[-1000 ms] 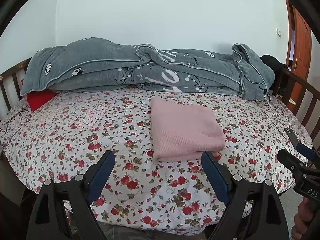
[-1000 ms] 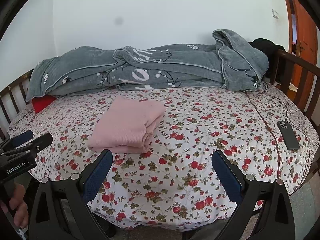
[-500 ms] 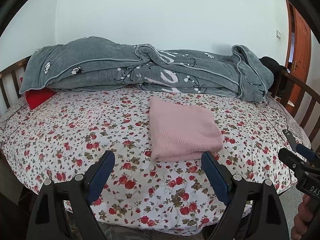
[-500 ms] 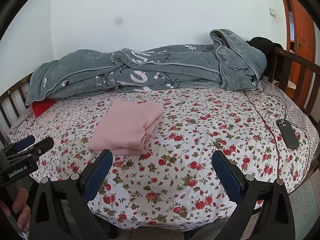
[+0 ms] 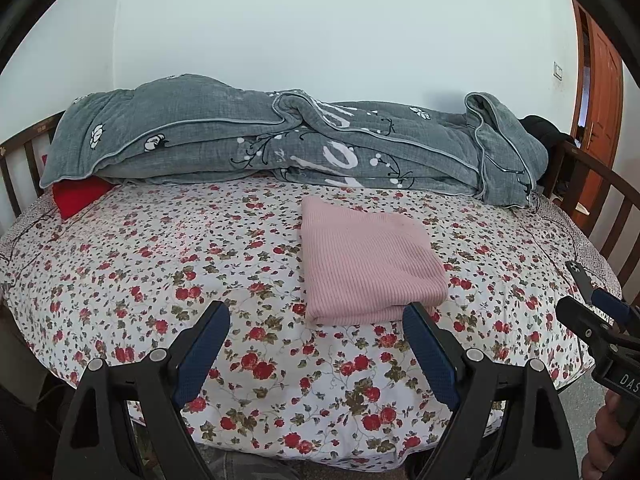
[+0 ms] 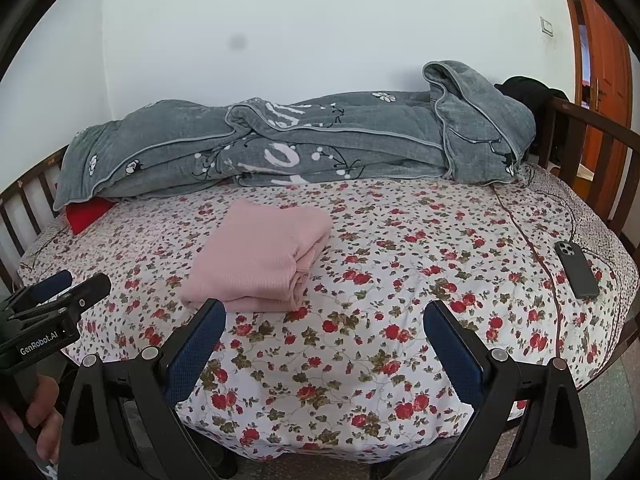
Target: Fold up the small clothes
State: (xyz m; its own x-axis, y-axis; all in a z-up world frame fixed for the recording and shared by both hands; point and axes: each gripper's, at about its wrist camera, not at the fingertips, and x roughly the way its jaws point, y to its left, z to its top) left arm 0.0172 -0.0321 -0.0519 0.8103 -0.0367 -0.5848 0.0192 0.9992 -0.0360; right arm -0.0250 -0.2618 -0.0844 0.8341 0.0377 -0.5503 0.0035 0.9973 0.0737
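Observation:
A pink knitted garment lies folded into a neat rectangle on the flowered bedsheet; in the right wrist view the pink garment shows its stacked layers on the right side. My left gripper hovers over the bed's near edge, open and empty, with the fold just beyond its right finger. My right gripper is open and empty too, to the right of the garment. Each gripper shows at the edge of the other's view, held by a hand.
A grey quilt is bunched along the wall at the back, with a red pillow under its left end. A dark phone lies near the bed's right edge. Wooden rails border both ends; an orange door stands at right.
Both views drift very slightly; the garment and both grippers stay where they were, jaws unchanged.

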